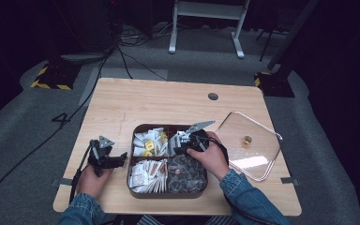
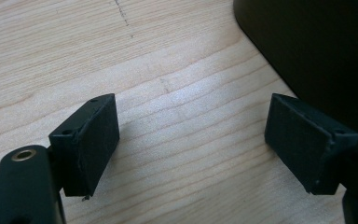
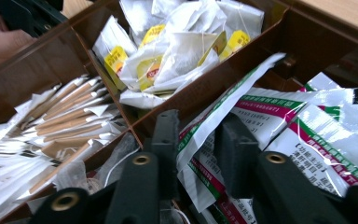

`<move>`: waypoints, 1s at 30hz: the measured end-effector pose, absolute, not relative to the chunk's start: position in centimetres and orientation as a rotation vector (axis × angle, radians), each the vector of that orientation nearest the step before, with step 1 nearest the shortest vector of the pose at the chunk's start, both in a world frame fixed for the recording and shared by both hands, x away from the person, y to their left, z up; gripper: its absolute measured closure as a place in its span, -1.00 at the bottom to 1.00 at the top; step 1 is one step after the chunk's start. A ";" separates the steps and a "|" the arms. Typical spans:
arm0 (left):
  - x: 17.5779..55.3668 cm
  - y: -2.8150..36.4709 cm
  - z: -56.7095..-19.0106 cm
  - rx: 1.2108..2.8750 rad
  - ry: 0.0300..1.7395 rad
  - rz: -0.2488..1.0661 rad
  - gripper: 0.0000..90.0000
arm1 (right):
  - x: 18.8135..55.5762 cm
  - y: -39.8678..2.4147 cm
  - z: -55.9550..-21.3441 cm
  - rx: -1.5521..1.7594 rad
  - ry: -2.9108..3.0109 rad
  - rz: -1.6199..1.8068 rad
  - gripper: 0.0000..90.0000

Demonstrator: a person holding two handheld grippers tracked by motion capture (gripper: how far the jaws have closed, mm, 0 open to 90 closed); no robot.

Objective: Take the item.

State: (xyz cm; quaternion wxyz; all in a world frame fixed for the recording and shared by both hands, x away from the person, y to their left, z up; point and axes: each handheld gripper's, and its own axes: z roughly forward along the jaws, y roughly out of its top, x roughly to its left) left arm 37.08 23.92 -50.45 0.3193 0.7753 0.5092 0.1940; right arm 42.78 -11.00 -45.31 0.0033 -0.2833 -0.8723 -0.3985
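Right tool (image 3: pixel 196 154) inside brown divided tray (image 1: pixel 136 190), jaws clamped on upright white sachet (image 3: pixel 223 112) in compartment holding green-and-red printed sachets. Left tool (image 2: pixel 191 140) resting on worktop (image 2: pixel 168 70) just beside tray's outer wall, jaws wide apart, holding nothing. Clear lid (image 1: pixel 251 145) lying right of tray.

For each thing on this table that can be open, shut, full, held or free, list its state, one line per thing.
Compartment box: open, lid off, stocked.
Clear lid: flat on the table beside the box.
Green-and-red sachet: standing on edge between the right gripper's jaws.
Right gripper: jaws narrow around the sachet.
Left gripper: open, empty, over bare table.
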 end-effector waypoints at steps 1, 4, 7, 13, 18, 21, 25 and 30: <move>37.1 23.9 -50.5 2.038 1.338 0.510 -0.60 | 42.8 -11.0 -45.4 -0.884 -2.726 -1.247 0.70; 37.1 23.9 -50.4 2.041 1.335 0.510 -0.60 | 42.8 -11.0 -45.5 -0.876 -2.720 -1.240 0.82; 37.1 23.9 -50.5 2.039 1.337 0.509 -0.60 | 42.8 -11.0 -45.7 -0.874 -2.712 -1.261 0.89; 37.2 23.9 -50.5 2.039 1.332 0.508 -0.60 | 42.7 -11.2 -45.5 -0.886 -2.689 -1.302 0.91; 37.2 23.9 -50.5 2.039 1.330 0.505 -0.60 | 42.6 -11.6 -45.3 -0.900 -2.676 -1.324 0.92; 37.2 23.9 -50.5 2.040 1.330 0.505 -0.60 | 42.6 -12.2 -44.7 -0.920 -2.637 -1.368 0.92; 37.2 23.9 -50.5 2.040 1.330 0.506 -0.60 | 42.5 -12.5 -44.0 -0.927 -2.634 -1.405 0.92; 37.2 23.9 -50.5 2.041 1.329 0.505 -0.60 | 42.2 -13.0 -42.5 -0.908 -2.620 -1.485 0.92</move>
